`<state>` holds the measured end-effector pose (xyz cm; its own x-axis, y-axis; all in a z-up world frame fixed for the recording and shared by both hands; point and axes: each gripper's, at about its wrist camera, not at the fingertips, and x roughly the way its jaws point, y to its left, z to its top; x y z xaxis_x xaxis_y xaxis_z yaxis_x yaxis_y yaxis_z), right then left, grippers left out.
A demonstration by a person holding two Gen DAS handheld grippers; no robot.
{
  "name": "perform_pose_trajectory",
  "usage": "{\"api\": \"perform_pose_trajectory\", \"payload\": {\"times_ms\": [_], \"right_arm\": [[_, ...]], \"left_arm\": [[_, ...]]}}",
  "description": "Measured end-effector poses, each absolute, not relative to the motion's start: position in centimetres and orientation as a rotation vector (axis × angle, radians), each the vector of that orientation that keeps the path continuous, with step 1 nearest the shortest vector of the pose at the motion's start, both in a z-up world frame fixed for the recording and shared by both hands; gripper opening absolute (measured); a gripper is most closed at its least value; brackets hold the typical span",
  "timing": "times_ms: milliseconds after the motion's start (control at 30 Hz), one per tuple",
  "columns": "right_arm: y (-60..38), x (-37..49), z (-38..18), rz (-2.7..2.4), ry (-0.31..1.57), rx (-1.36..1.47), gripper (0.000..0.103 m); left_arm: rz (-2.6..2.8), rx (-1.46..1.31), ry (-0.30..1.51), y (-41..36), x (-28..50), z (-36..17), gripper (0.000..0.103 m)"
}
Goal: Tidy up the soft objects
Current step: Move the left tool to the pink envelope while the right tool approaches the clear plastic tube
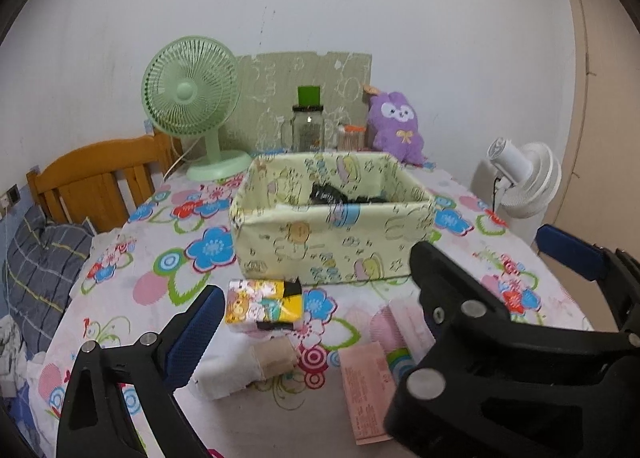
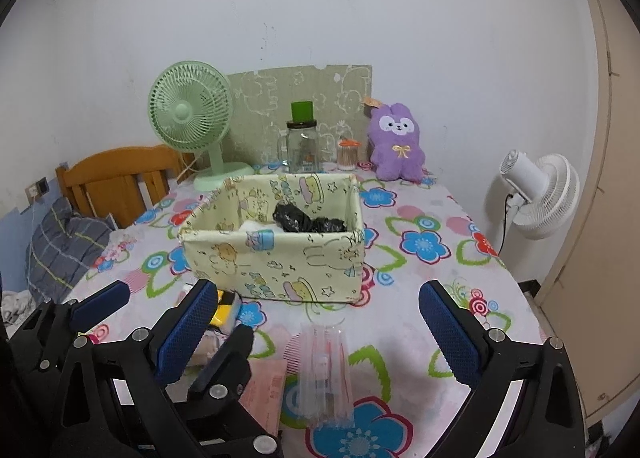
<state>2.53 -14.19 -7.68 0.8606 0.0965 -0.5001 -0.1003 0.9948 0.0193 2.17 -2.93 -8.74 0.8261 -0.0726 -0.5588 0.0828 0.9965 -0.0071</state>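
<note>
The fabric box (image 2: 276,246) is standing in the middle of the surface (image 2: 440,210), and a black crumpled item (image 2: 306,220) and something white are already lying inside it. Several soft things are waiting in front of the box, at its 6 o'clock side.

In the left wrist view, the yellow tissue pack (image 1: 264,304) is lying just beside the front wall of the box, with its long axis running from 9 to 3 o'clock. Below it, a rolled white and beige cloth (image 1: 248,368) is resting close to the left pad. A pink packet (image 1: 366,386) and a pale pink pack (image 1: 404,324) are lying more toward 4 o'clock. The left gripper (image 1: 376,278) is hovering above these things with its jaws spread wide and holding nothing.

In the right wrist view, the right gripper (image 2: 320,326) is also spread wide and empty. A clear plastic pack (image 2: 326,374) is lying between its pads, a little toward 6 o'clock, with its long axis pointing from 6 to 12 o'clock, toward the box.

I judge that the clear pack is best placed for the right hand, because the jaws are already standing on both sides of its narrow width. The tissue pack and the cloth roll are nearer to the left hand.
</note>
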Motion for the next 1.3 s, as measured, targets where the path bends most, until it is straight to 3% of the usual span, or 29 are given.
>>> {"api": "perform_pose_trajectory", "payload": {"times_ms": [167, 467, 1167, 1300], "right_arm": [[-14.0, 2.8, -9.2, 0.113, 0.551, -0.014, 0.099], [-13.7, 4.1, -12.3, 0.132, 0.629, 0.002, 0.093], [-14.2, 6.1, -16.8, 0.143, 0.772, 0.021, 0.06], [-14.3, 6.3, -17.0, 0.151, 0.778, 0.03, 0.044]], "left_arm": [[-0.057, -0.019, 0.621, -2.4, 2.2, -10.5, 0.093], [-0.066, -0.007, 0.662, -2.8, 2.2, -12.7, 0.093], [-0.059, 0.007, 0.774, -3.5, 3.4, -16.2, 0.088], [-0.063, 0.019, 0.773, -3.8, 3.5, -16.2, 0.088]]}}
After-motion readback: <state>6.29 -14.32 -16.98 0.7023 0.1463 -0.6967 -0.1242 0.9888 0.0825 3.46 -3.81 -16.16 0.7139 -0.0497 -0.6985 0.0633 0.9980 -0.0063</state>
